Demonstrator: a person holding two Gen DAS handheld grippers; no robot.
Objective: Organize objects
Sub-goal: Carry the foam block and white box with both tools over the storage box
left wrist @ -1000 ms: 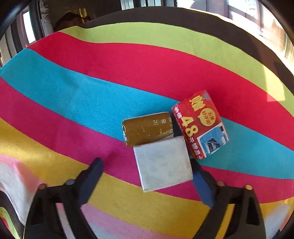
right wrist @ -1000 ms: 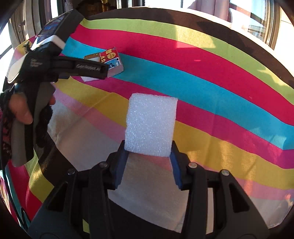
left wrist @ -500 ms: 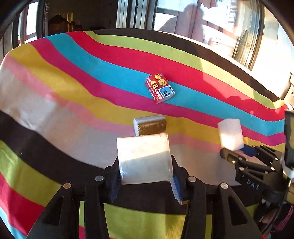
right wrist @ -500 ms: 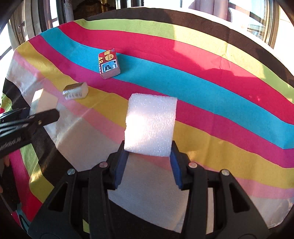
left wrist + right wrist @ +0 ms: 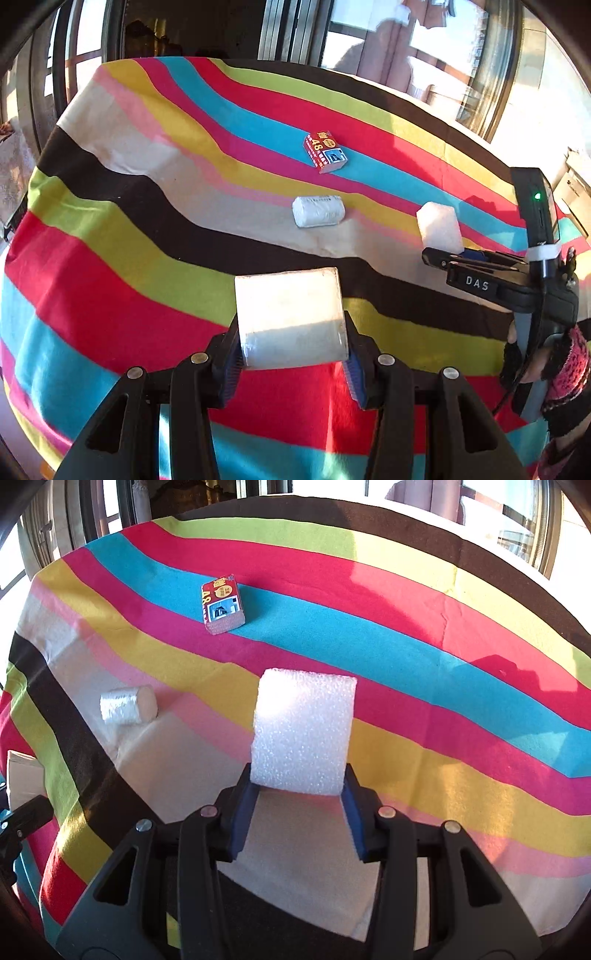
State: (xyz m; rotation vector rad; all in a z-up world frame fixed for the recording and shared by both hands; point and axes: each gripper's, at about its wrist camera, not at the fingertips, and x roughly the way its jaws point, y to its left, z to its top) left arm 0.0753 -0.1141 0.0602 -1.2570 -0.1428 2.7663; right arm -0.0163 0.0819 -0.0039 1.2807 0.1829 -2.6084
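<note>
My left gripper (image 5: 291, 363) is shut on a grey-white square block (image 5: 290, 317) and holds it above the near part of the striped cloth. My right gripper (image 5: 299, 812) is shut on a white foam block (image 5: 303, 733); both also show in the left wrist view, gripper (image 5: 439, 254) and foam (image 5: 439, 225), at the right. A red printed box (image 5: 325, 151) lies on the blue stripe, also in the right wrist view (image 5: 222, 603). A small shiny wrapped packet (image 5: 318, 210) lies on the pale stripe, also in the right wrist view (image 5: 127, 705).
A multicoloured striped cloth (image 5: 129, 258) covers the table. Windows and dark frames run along the far edge. The person's gloved hand (image 5: 554, 362) holds the right gripper at the right of the left wrist view. The table edge drops off at left.
My left gripper closed on the square block beside the packet and box, lifted it and pulled back toward the near side. The right gripper kept holding the foam block, nearly still.
</note>
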